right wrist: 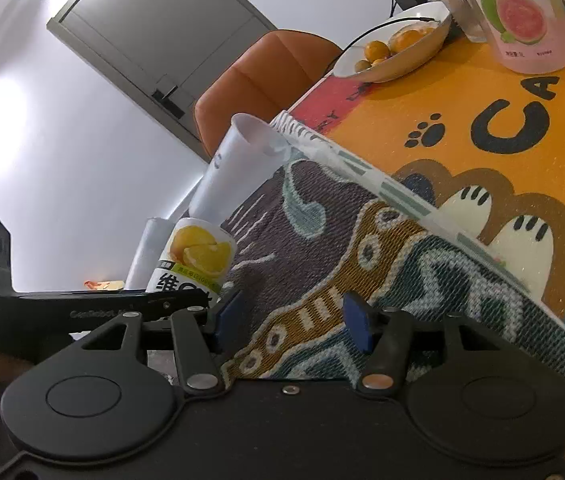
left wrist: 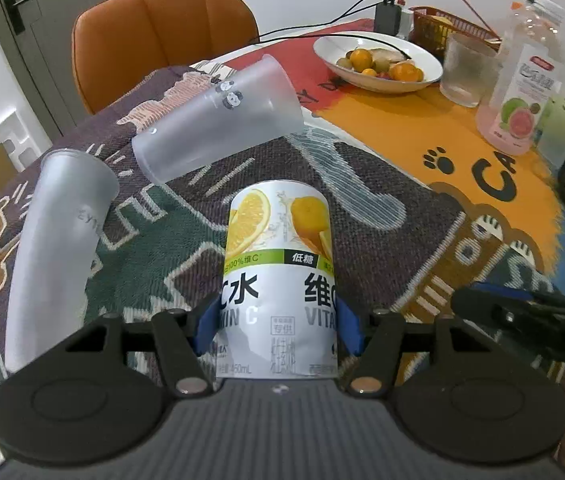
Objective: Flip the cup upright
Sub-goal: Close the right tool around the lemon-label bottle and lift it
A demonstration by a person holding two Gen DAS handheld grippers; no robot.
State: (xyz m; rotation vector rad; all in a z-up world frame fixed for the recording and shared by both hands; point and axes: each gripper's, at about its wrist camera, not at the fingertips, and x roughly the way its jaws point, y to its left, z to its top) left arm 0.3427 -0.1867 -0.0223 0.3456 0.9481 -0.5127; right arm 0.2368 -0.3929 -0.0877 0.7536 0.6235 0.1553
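Left wrist view. Cup (left wrist: 218, 120): frosted, translucent, lying on its side on the woven cloth (left wrist: 154, 248), mouth facing right, base facing left, small panda figures printed on its wall. A second frosted cup (left wrist: 58, 248) is lying to its left, mouth toward the far side, faint lettering unreadable. Left tongs (left wrist: 278, 328): blue pads pressing both sides of a can (left wrist: 282, 280), clenched on it; the can is standing between the pads, well nearer than the cup. Can label is showing orange slices, "100% 维C", "低糖", "水", "维", part of "VITAMIN C", "450mL". Right tongs' tip (left wrist: 522, 316) is entering at the right edge. On the table (left wrist: 402, 128) farther back: fruit bowl (left wrist: 378, 64), glass (left wrist: 466, 72), guava bottle (left wrist: 522, 92). The orange mat is reading "CA".

Right wrist view. Right tongs (right wrist: 296, 320): pads spread apart, grasping nothing, hanging over the cloth (right wrist: 322, 264). The cup (right wrist: 238, 168) is showing pale beyond the cloth edge, past the can (right wrist: 194, 256). The left tool body (right wrist: 82, 308) is carrying partly legible lettering. The bottle (right wrist: 522, 16) is showing a guava picture.
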